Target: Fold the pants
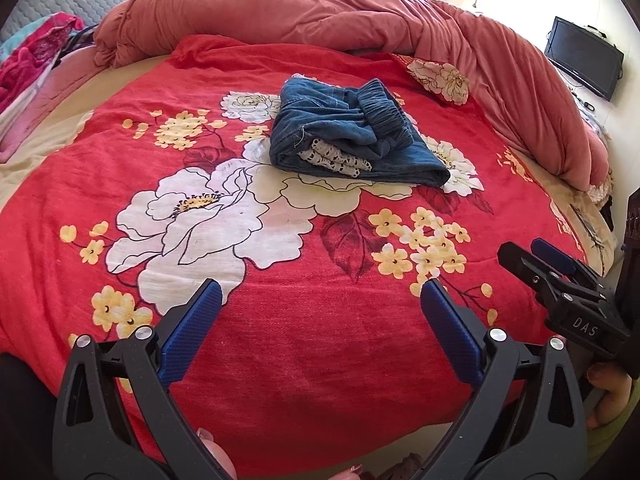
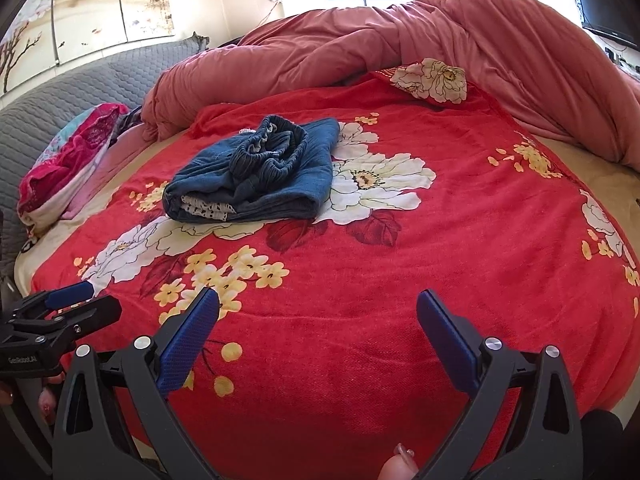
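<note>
A pair of blue denim pants (image 1: pixel 352 136) is seen lying folded into a thick, compact bundle on a bed covered by a red floral blanket (image 1: pixel 280 340). The elastic waistband is bunched on top of the bundle, and a strip of white lace trim shows at the open edge facing the viewer. Beyond the pants, a salmon-pink quilt (image 1: pixel 320 8) is heaped along the far edge of the bed, seemingly pushed back so that a flat folding area is left. The left gripper (image 1: pixel 320 304) is held near the front of the bed, well apart from the pants, its blue pads spread wide and empty. The right gripper (image 2: pixel 318 312) is held likewise, spread and empty. From this arrangement, the folding is judged finished or nearly so.
</note>
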Demonstrator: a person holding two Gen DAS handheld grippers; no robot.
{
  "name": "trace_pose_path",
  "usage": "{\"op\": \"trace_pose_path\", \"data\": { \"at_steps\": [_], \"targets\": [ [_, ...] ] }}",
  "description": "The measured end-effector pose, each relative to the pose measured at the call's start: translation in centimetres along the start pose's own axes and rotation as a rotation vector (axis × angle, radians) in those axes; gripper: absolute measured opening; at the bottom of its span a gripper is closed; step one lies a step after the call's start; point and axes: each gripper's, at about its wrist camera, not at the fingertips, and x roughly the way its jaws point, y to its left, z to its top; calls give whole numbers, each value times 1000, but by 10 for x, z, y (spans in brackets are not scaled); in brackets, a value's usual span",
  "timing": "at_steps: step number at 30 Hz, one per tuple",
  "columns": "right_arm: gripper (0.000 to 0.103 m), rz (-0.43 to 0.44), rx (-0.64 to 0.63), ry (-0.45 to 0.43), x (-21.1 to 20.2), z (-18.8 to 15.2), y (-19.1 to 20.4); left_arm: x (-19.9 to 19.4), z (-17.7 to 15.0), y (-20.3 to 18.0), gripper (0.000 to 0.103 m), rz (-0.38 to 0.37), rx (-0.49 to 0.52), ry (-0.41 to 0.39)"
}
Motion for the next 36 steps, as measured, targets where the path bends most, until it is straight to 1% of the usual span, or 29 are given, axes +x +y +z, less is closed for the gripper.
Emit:
{"op": "trace_pose_path", "data": {
  "at_steps": [10,18,36],
  "targets": [
    [98,4,5,-9,-1,0,-1,0,0,-1,93,14,-4,-1],
    [98,-8,9,3,2,0,-4,-2,1,2,93,33,-13,8],
    [98,-6,-6,-1,2,-1,-1,-2,2,3,93,39,-13,10]
  ]
}}
